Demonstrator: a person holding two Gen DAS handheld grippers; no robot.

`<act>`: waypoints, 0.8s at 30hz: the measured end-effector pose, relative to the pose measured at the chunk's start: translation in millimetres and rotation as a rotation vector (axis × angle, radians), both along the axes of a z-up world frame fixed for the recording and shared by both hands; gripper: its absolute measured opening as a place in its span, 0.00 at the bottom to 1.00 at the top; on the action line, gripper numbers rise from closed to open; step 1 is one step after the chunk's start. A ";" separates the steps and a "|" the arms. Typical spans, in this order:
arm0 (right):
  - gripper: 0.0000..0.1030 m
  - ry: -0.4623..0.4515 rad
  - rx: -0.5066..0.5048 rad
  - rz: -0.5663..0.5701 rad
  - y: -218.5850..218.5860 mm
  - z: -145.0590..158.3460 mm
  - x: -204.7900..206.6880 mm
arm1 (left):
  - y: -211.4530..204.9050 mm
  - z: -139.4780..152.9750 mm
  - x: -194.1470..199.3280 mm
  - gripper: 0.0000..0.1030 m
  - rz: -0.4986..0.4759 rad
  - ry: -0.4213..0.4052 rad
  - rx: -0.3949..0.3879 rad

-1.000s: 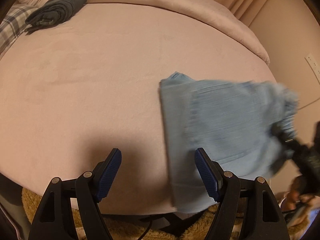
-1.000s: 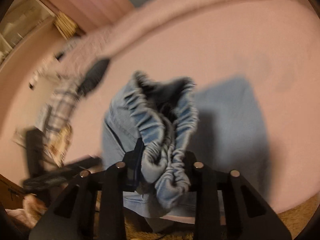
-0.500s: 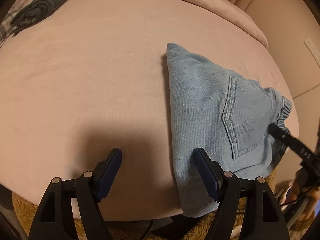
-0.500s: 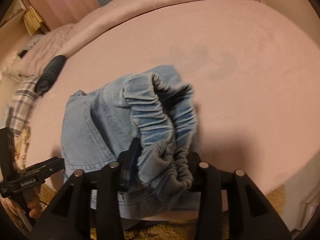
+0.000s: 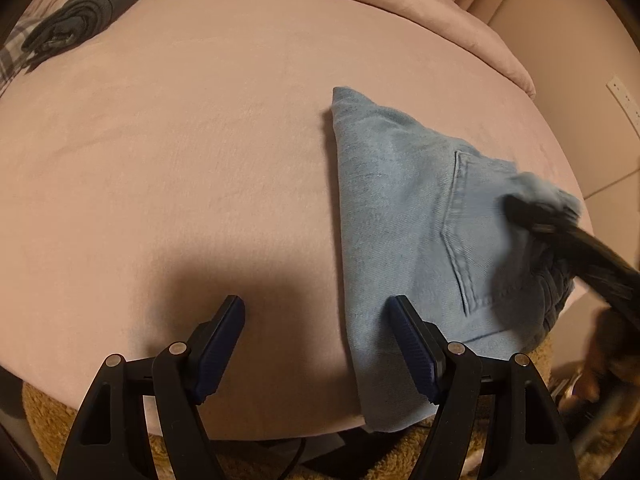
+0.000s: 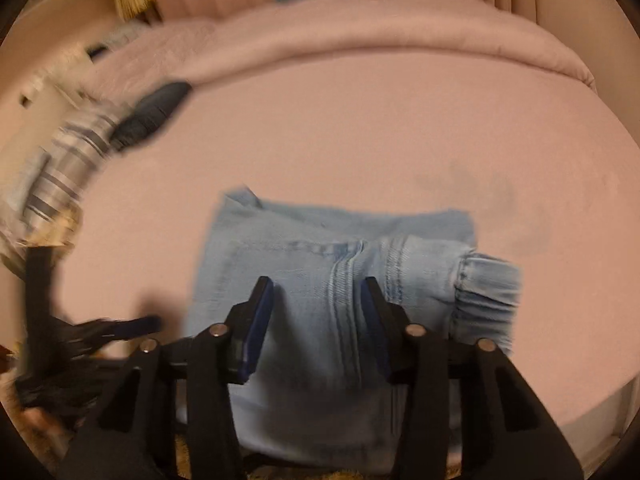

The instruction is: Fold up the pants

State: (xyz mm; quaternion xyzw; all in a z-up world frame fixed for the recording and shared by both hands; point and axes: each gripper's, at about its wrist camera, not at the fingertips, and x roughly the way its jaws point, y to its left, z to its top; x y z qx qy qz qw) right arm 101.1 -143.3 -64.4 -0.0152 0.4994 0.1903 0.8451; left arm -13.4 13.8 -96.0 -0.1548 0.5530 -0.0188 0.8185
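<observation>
Light blue denim pants [image 5: 404, 208] lie folded on the pink bed near its front right edge, back pocket up; they also show in the right wrist view [image 6: 320, 264], elastic waistband at the right. My left gripper [image 5: 316, 344] is open and empty, just left of the pants, its right finger over their edge. My right gripper [image 6: 318, 312] is open right above the pants, holding nothing; in the left wrist view it is a blurred dark shape [image 5: 560, 232] over the waistband.
A dark folded garment [image 5: 80, 24] and plaid cloth [image 6: 68, 152] lie at the bed's far left. A rolled pink blanket [image 6: 380, 28] runs along the back. A brown fuzzy rug [image 5: 48, 420] lies below the bed's front edge. A wall outlet [image 5: 624, 100] is at right.
The right gripper let go of the bunched waistband, opened and drew back. The pants now lie flat on the bed. The left gripper stayed open and barely moved.
</observation>
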 end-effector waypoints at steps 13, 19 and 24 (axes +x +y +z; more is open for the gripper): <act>0.39 -0.007 0.014 -0.028 4.7 -3.7 -9.6 | 21.0 30.9 46.8 0.52 -0.073 -0.144 -0.081; 0.40 -0.044 -0.023 0.030 27.9 4.4 -44.4 | 17.3 6.7 96.4 0.29 -0.096 -0.080 -0.120; 0.38 -0.059 -0.006 0.042 29.3 13.2 -53.7 | 12.2 -8.0 111.7 0.29 -0.096 -0.035 -0.143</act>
